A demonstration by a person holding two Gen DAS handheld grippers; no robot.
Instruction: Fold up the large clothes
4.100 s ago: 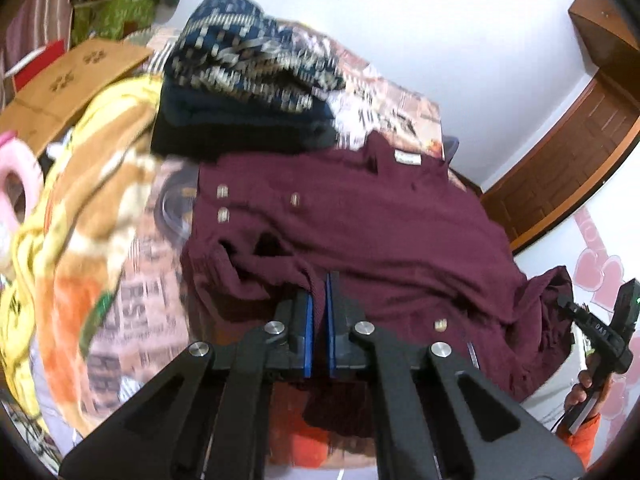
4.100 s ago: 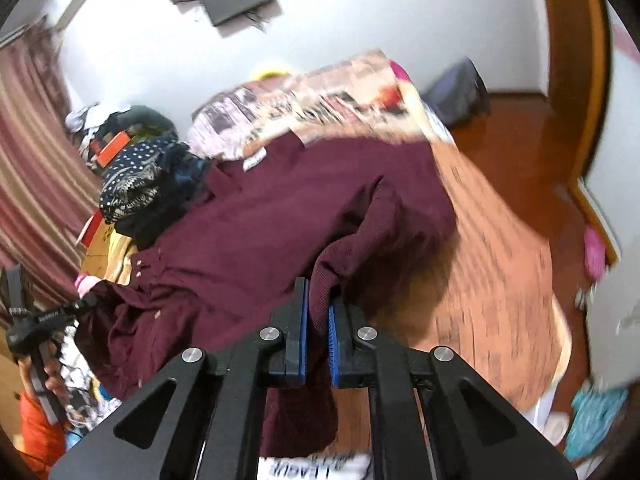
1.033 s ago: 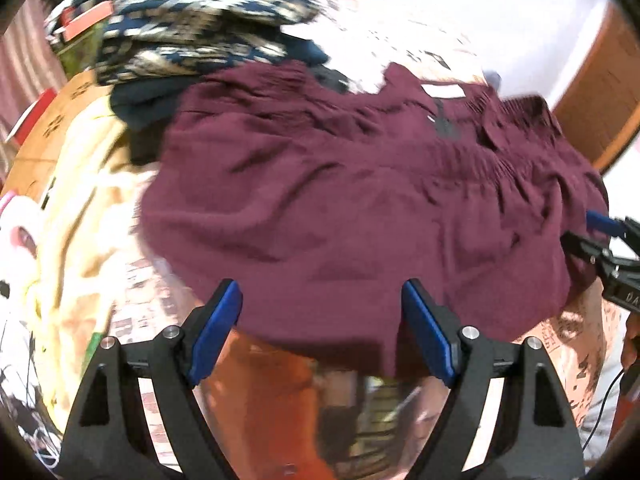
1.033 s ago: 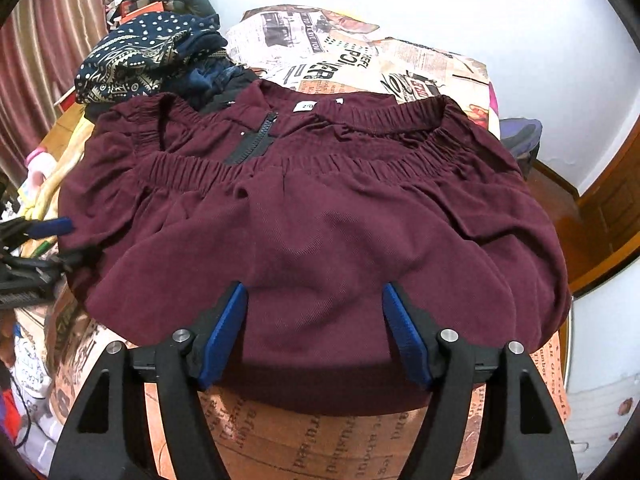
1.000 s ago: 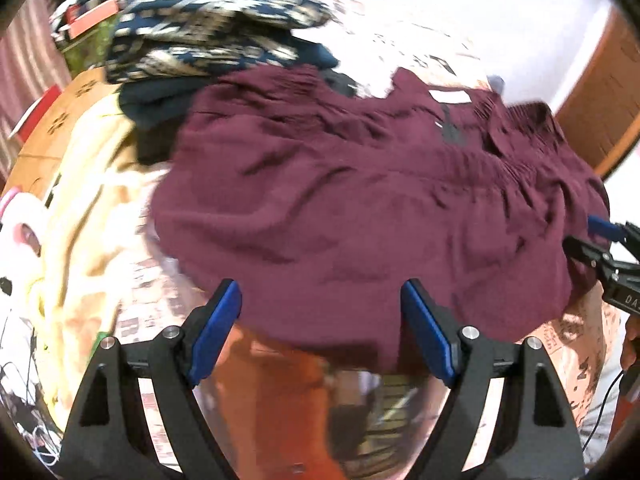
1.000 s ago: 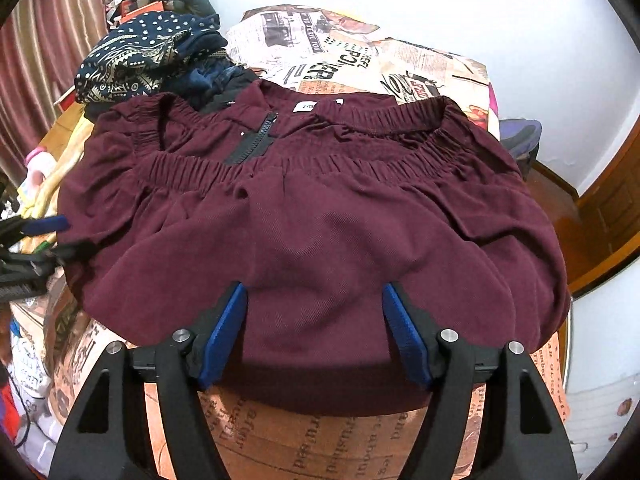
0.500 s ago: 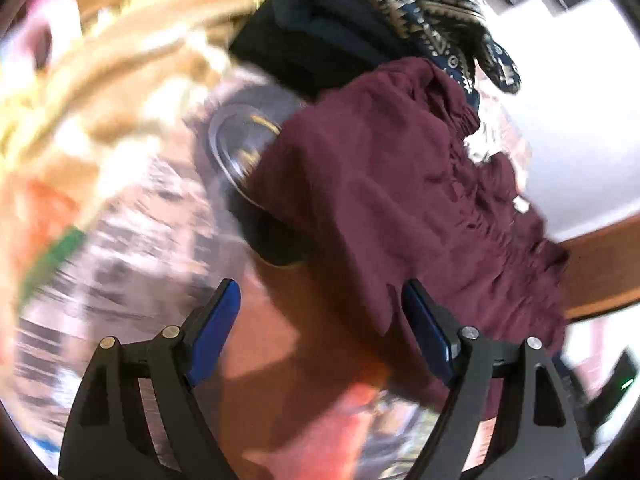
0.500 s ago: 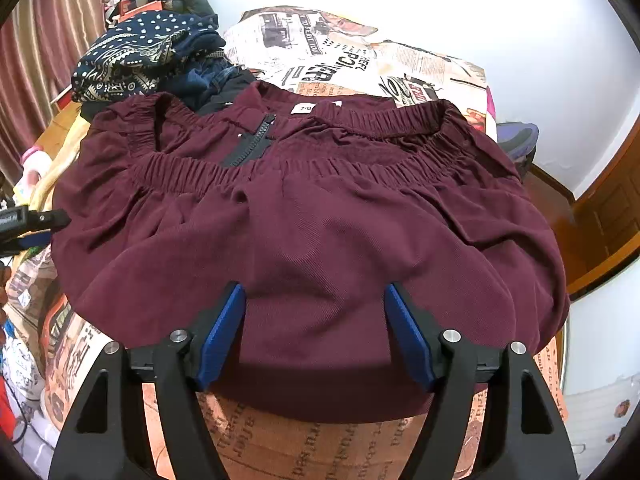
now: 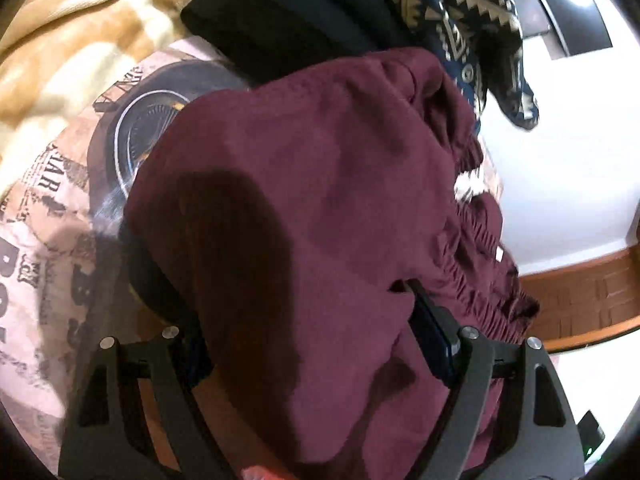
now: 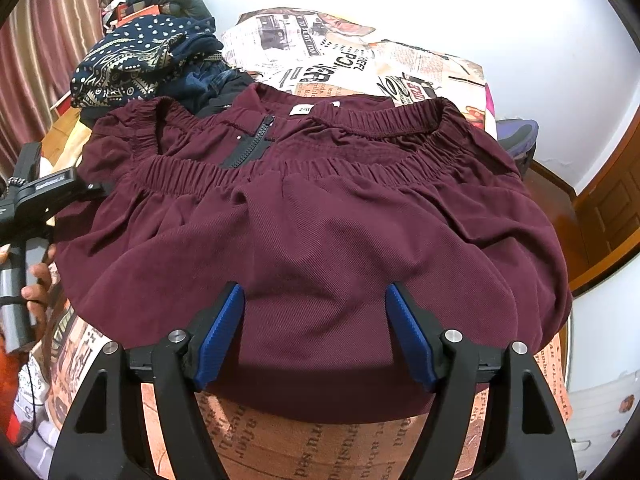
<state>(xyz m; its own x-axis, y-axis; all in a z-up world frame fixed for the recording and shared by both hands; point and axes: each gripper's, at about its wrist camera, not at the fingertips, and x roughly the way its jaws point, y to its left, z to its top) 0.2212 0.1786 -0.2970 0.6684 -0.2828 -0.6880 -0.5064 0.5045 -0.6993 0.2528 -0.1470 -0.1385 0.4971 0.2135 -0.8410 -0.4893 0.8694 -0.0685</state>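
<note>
1. The maroon garment [image 10: 320, 216] lies folded on the newspaper-print bedspread [image 10: 344, 60], its 2 elastic waistband edges stacked toward the far side and a black zipper [image 10: 250, 142] showing between them.
2. The right gripper [image 10: 314, 332] has its jaws spread wide, blue pads either side of the garment's near edge (whether they touch the cloth I cannot tell), clamping nothing.
3. The left gripper [image 9: 316, 344] is also spread wide, straddling the garment's [image 9: 320, 208] left side; fabric bulges up between its fingers and hides most of the left one.
4. A pile of dark patterned clothes [image 10: 140, 60] sits just beyond the garment's far-left corner, touching it.
5. A yellow blanket [image 9: 80, 32] lies beside the pile.
</note>
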